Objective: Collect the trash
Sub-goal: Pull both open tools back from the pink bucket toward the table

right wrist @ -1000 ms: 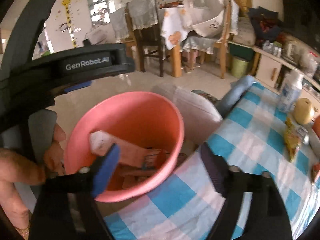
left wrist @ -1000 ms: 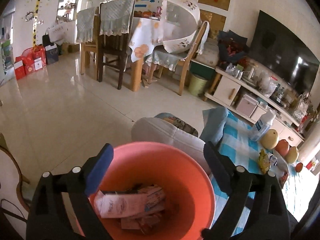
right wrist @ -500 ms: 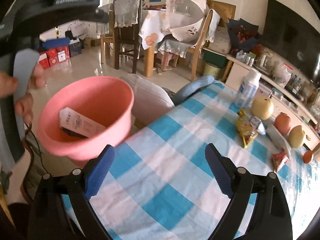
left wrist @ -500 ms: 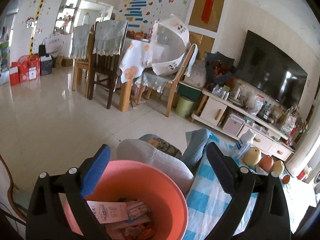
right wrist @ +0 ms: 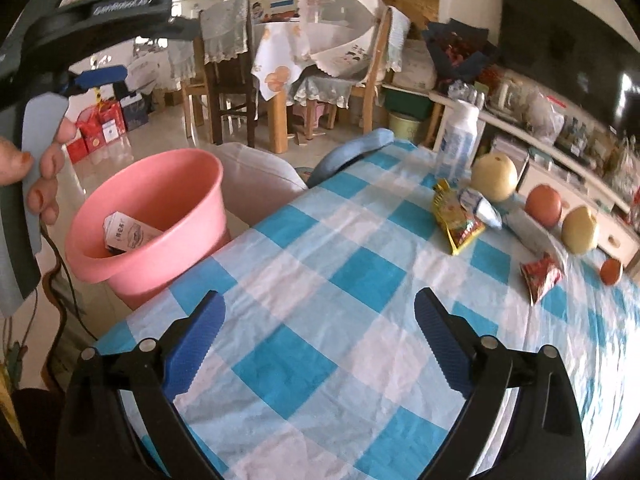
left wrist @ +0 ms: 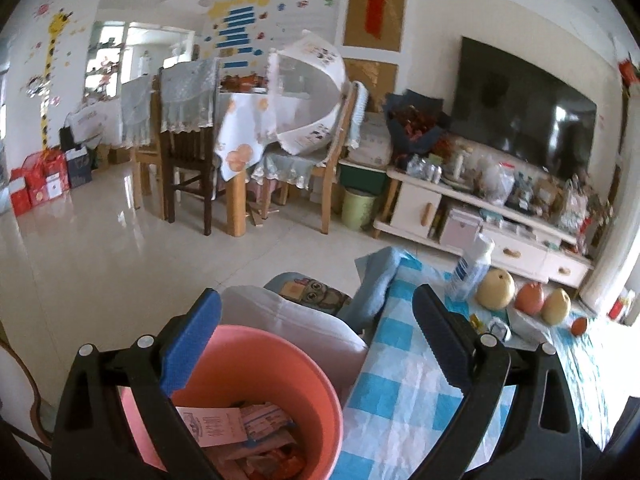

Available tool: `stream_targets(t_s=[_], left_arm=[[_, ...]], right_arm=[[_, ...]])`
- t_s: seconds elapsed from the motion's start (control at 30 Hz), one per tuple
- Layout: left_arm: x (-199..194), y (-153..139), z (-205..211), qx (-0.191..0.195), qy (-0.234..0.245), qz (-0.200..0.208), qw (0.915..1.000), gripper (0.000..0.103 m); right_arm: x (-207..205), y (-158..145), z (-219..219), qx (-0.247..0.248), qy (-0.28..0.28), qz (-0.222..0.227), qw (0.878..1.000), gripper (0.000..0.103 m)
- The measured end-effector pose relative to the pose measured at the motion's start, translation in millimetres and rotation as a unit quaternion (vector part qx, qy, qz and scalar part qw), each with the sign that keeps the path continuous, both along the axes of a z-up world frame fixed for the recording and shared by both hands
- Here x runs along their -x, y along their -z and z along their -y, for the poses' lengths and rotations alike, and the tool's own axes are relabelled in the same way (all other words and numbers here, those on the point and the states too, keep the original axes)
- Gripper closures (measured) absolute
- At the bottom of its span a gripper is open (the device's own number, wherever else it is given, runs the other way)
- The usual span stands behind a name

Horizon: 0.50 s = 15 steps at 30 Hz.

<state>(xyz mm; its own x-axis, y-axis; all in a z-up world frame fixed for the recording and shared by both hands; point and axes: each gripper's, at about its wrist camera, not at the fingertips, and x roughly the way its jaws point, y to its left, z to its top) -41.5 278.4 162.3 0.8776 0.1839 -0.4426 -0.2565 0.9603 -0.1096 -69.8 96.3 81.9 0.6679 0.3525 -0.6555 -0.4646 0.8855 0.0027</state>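
Note:
A pink bucket [left wrist: 280, 364] stands beside the table's left edge with paper and wrapper trash [left wrist: 216, 428] inside. My left gripper [left wrist: 316, 300] hangs open above the bucket, with nothing between its fingers. A hand [right wrist: 44, 176] holds it over the bucket [right wrist: 132, 256]. My right gripper [right wrist: 319, 300] is over the blue checked tablecloth [right wrist: 320, 360]; its jaws are opening and nothing is between them. Further along the table lie a yellow-red snack wrapper [right wrist: 460, 220], a white-blue wrapper [right wrist: 480, 206] and a red wrapper [right wrist: 540, 276].
A white bottle [right wrist: 460, 140], two pale pears [right wrist: 494, 176] and round reddish fruit [right wrist: 544, 204] stand along the table's far side. A white cushioned seat [right wrist: 256, 176] and a blue cloth [right wrist: 352, 148] sit behind the bucket. A dining table with chairs and a TV cabinet lie beyond.
My right gripper has swung right, from over the bucket to over the tablecloth, and opened slightly wider. My left gripper rose and tilted up, so the bucket sits lower in its view.

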Motion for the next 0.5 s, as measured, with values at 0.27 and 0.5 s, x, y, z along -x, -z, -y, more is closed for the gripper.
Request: stream_targets(t_s=[0.27,0.5], left_arm=[[-1.9,-4.1,34.3,-0.016,0.035,-0.004,0.9993,0.006],[-9.7,-1.4,58.3,-0.005,0.063,-0.008,0.9980,0.006]], right_arm=[[-7.5,1.9,36.4,-0.030,0.024,-0.016,0.999,0.008],[-13.5,0.9,73.4,-0.042,0.045,-0.020,0.998,0.008]])
